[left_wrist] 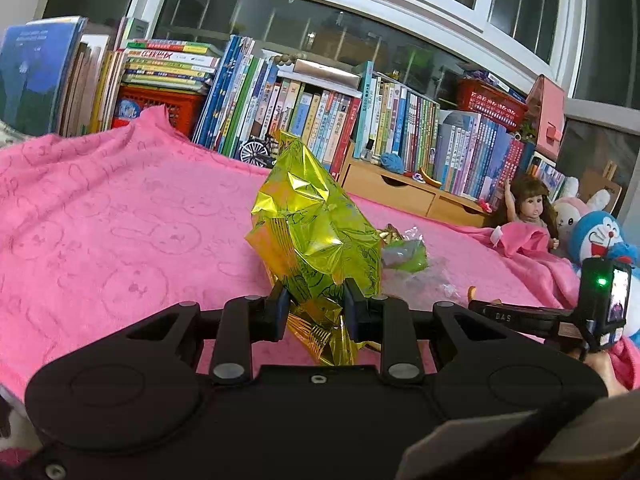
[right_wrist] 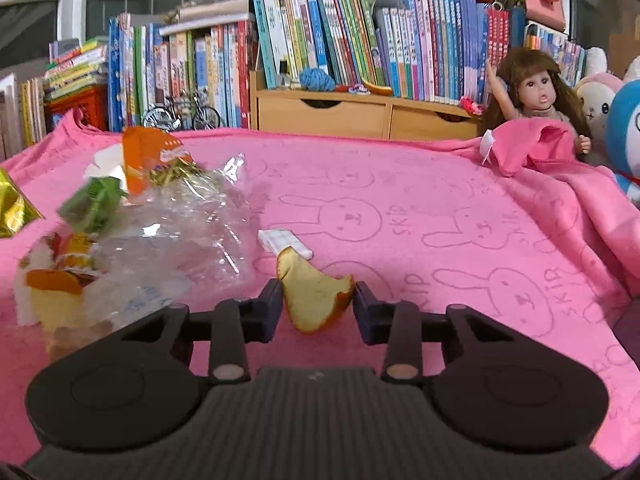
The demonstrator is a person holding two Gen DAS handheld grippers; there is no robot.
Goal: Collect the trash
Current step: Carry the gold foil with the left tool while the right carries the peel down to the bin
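Observation:
In the left wrist view my left gripper is shut on the lower end of a crumpled yellow-green foil wrapper, which stands up above the pink blanket. Behind it lie a green scrap and clear plastic. The right gripper's body shows at the right edge. In the right wrist view my right gripper is shut on a curled orange peel. To its left is a heap of clear plastic bag, an orange wrapper and a green wrapper. A small white packet lies just beyond the peel.
Rows of books and a wooden drawer unit line the back. A doll and plush toys sit at the right, by bunched blanket folds. A toy bicycle stands at the back left.

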